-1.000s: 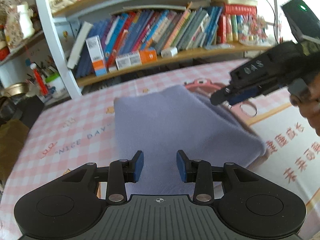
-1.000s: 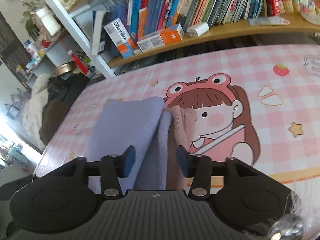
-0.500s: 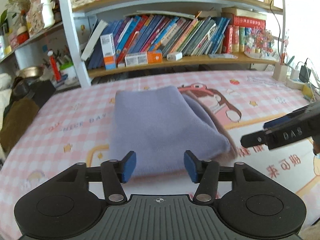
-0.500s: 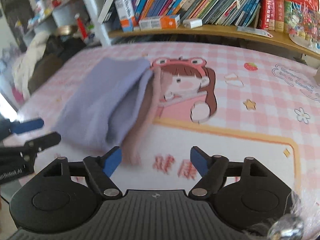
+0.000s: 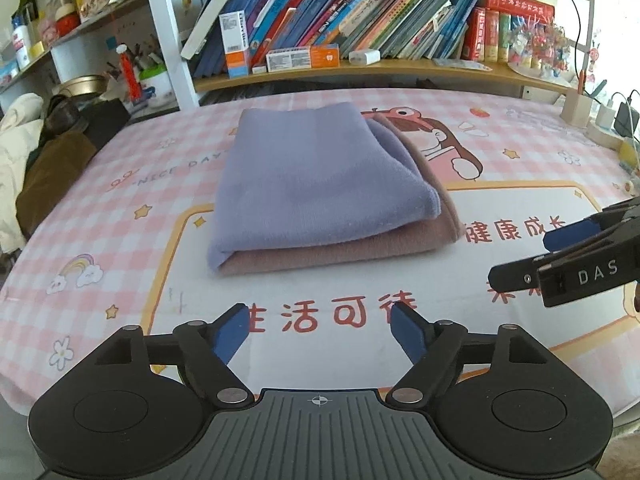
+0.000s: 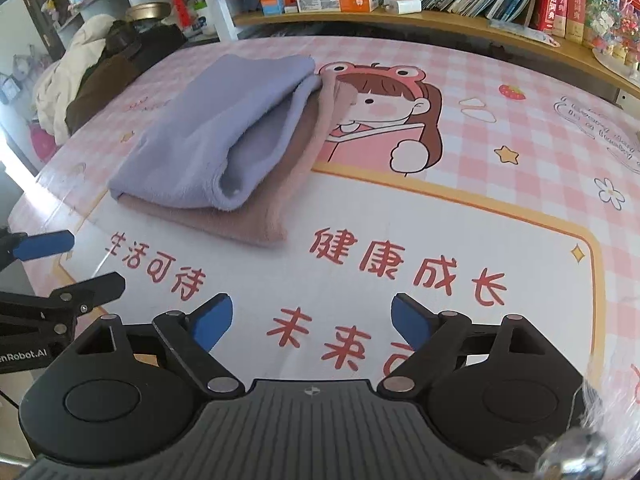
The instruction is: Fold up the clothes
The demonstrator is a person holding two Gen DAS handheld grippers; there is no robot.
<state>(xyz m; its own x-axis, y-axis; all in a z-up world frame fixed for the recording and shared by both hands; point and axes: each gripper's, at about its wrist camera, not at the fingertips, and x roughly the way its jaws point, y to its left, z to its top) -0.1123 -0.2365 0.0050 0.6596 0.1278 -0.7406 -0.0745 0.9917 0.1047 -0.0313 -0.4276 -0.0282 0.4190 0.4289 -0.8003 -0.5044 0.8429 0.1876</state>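
Two folded cloths, purple cloth (image 5: 316,176) on pink cloth (image 5: 360,250), sit mid-frame on the table (image 5: 500,208); left gripper (image 5: 320,328) and right gripper (image 6: 312,320) jaws opening, empty.

Home room, crammed bookshelf (image 5: 360,32), cartoon tablecloth (image 5: 520,152), piled coats (image 6: 80,76)

Both the left gripper (image 5: 320,326) and right gripper (image 6: 311,318) are matte black with blue-padded fingers (image 5: 230,330), silver pivot screws and ribbed housings.
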